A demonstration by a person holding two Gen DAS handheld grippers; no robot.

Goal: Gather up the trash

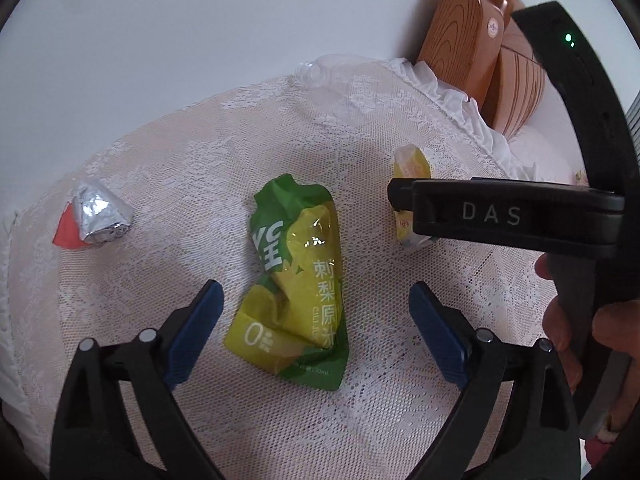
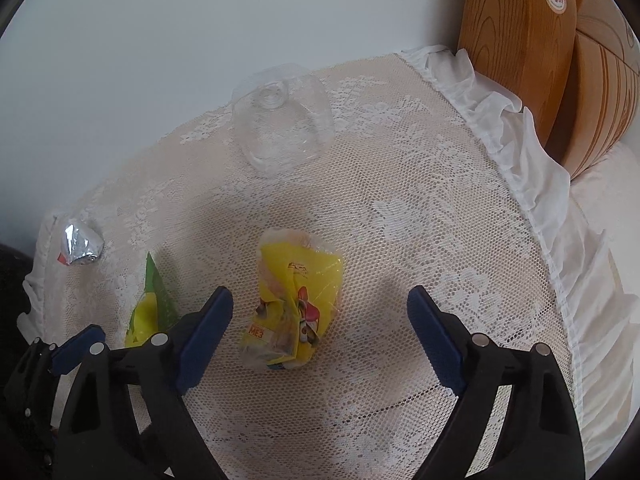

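Left wrist view shows your left hand-held gripper (image 1: 314,334) spread wide over the green pouch (image 1: 295,282), pinching nothing. Your right hand-held gripper (image 2: 320,334) is spread over the yellow wrapper (image 2: 294,300). The foil wrapper (image 1: 98,220) and clear cup (image 2: 282,116) lie farther off on the table (image 2: 420,240), so no trash is picked up yet

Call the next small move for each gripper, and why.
Probably lower both and close. The left gripper stands open astride the crumpled green-and-yellow juice pouch, the right gripper open astride the crumpled yellow snack wrapper; neither's pads touch yet. Both pieces lie flat on the lace tablecloth.
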